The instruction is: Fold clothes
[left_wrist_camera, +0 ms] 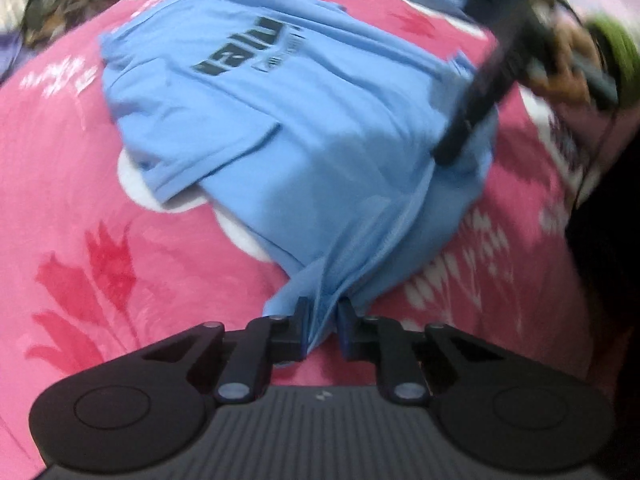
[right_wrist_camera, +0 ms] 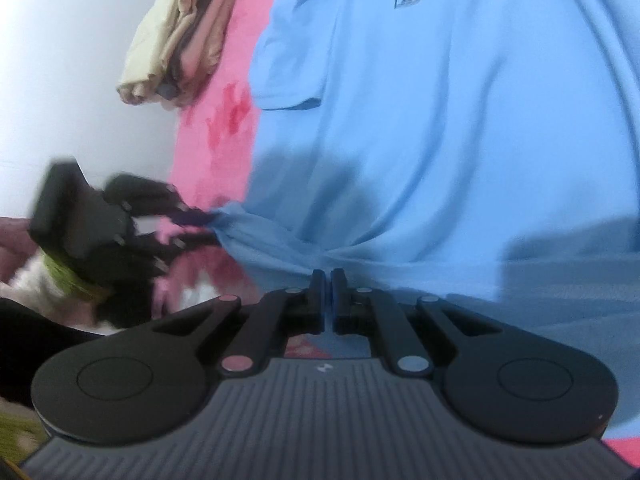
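Left wrist view: left gripper [left_wrist_camera: 323, 322] jaws pinch a bunched hem corner of the blue T-shirt [left_wrist_camera: 280, 120], which spreads ahead over the pink blanket [left_wrist_camera: 80, 220]. Right gripper [right_wrist_camera: 327, 300] jaws clamp the hem too.

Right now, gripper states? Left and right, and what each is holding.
Left gripper: shut on the bottom hem of the blue T-shirt.
Right gripper: shut on the same shirt's hem, further along.
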`<state>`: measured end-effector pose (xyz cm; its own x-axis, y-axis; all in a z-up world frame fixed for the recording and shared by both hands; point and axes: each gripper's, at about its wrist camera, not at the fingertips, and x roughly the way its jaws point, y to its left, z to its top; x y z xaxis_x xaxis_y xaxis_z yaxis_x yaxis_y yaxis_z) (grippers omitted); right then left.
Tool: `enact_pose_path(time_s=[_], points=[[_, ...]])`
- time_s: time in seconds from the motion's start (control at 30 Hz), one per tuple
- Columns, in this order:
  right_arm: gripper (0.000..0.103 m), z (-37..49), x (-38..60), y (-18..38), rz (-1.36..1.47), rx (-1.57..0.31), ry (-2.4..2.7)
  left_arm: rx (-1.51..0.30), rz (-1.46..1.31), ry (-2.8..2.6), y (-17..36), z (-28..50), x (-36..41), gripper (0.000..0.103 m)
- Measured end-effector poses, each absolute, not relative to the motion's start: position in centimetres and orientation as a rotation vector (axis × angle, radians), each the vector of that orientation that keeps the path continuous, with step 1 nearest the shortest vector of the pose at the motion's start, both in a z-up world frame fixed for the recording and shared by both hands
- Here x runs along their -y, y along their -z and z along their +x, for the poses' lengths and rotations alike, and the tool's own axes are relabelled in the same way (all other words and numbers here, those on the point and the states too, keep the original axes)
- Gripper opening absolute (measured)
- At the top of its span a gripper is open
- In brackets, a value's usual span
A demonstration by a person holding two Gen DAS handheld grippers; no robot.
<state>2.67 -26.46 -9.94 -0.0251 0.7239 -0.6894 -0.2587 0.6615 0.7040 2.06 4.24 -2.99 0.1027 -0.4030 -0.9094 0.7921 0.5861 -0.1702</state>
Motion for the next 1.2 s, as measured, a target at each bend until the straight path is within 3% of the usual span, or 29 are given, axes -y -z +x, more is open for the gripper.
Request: enact_pose_path(time_s=[0.17, 0.37, 0.47, 0.57, 0.73, 0.93, 1.2], points=[[0.005, 0.9, 25.0, 6.9, 0.142, -1.184, -0.915, -1.221, 0.251, 0.915, 3.4, 4.4, -5.5, 0.015], [0.006, 1.0, 25.5, 6.1, 0.127, -1.136, -0.928, -1.240, 0.223, 0.956, 3.6, 4.5, -5.6, 0.014], [0.006, 1.6, 26.5, 5.3, 0.116, -1.095, -0.860, -1.253, 0.217, 0.965, 3.9, 4.5, -5.5, 0.024], [0.006, 2.1, 30.2, 3.9, 0.074, -1.042, -0.712, -1.242, 0.195, 0.968, 4.1, 4.4, -5.5, 0.024], [0.007, 1.2, 36.5, 2.5, 0.065, -1.023, -0.497, -1.228, 0.168, 0.951, 4.2, 4.2, -6.0, 0.009], [0.008, -2.0, 34.8, 3.5, -0.123, -1.033, -0.682, -1.239, 0.206, 0.921, 4.1, 3.7, -6.1, 0.007], [0.009, -3.1, 29.1, 5.8, -0.597, -0.929, -1.030, -1.243, 0.259, 0.882, 3.8, 3.2, -5.7, 0.007]])
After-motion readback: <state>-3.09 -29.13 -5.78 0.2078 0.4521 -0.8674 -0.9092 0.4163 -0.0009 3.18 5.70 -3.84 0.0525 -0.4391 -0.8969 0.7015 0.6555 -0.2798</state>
